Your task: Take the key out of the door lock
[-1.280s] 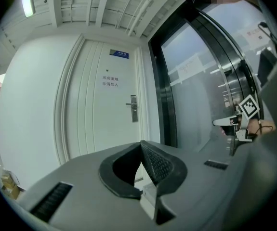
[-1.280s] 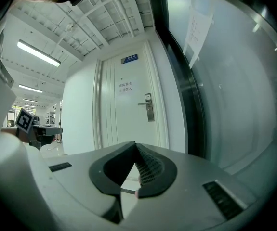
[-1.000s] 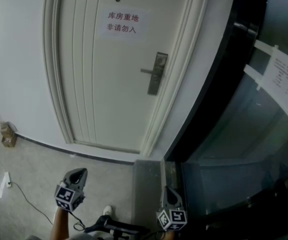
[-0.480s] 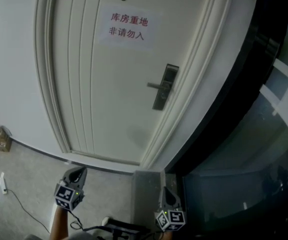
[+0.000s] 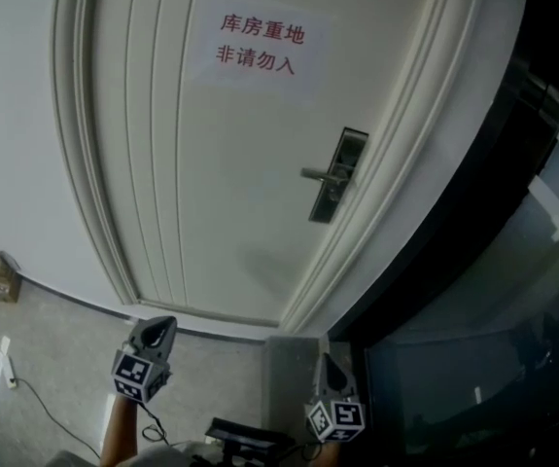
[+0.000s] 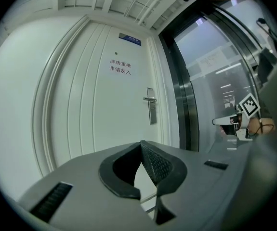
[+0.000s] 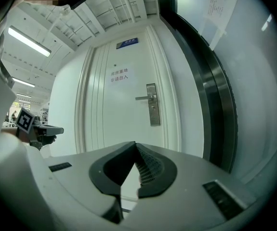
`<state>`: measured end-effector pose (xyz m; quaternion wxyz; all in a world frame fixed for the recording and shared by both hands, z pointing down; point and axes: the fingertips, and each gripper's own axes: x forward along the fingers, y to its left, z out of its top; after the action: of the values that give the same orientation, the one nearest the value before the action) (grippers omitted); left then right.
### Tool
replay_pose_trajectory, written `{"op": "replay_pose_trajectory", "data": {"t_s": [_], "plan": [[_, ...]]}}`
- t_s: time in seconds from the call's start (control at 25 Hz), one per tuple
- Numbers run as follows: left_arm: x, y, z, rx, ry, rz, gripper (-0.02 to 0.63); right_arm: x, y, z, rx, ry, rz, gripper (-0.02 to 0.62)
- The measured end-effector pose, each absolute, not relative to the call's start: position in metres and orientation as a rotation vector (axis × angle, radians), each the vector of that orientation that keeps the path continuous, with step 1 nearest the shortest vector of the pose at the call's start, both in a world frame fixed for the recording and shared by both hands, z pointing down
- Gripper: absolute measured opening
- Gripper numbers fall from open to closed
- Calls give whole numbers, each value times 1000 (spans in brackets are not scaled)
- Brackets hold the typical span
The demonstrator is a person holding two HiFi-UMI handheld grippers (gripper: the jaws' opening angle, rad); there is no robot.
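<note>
Grey ribbed pads meet tip to tip on the left gripper (image 6: 140,145): its jaws are together, with nothing between them. The right gripper (image 7: 135,145) matches it, jaws closed on themselves and empty. Both point level toward the door (image 5: 211,163), held low and side by side with a clear gap between them. In the head view a bare forearm (image 5: 119,436) shows behind the left one.

Speckled floor (image 5: 55,377) lies open between the grippers and the door's foot. A thin cable (image 5: 55,397) trails across it at the left, and a small cardboard box (image 5: 2,278) sits against the wall further left. Close on the right gripper's side runs a dark frame (image 5: 473,154) with a glass wall (image 5: 512,290) beyond it.

On the door, well ahead of both grippers, a metal lock plate (image 5: 337,178) stands near the right edge with its lever handle (image 5: 320,174) pointing left. The key is too small to make out on that plate. Higher up hangs a paper notice (image 5: 258,45) with red characters.
</note>
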<state>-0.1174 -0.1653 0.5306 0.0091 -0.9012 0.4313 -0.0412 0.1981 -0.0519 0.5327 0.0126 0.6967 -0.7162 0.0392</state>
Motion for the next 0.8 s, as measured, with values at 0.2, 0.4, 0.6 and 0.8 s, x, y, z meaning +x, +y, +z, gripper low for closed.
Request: {"op": "replay_pose_trajectory", "data": {"t_s": [0.2,0.4,0.6,0.8], "plan": [[-116,-186,531,-2828,1328,-136,9,194,-73,538,2166,-2234,142,9],[-114,-206,534,-2836,1326,-138,9,195,-94,536,2166,-2225,136,9],[-109,-229,541,-2837,1334,-145,9,204,-120,539,2173,-2218,139,9],[-100,-266,541,-2833,1356,-138,9,215,-160,536,2147,-2232,128,9]]}}
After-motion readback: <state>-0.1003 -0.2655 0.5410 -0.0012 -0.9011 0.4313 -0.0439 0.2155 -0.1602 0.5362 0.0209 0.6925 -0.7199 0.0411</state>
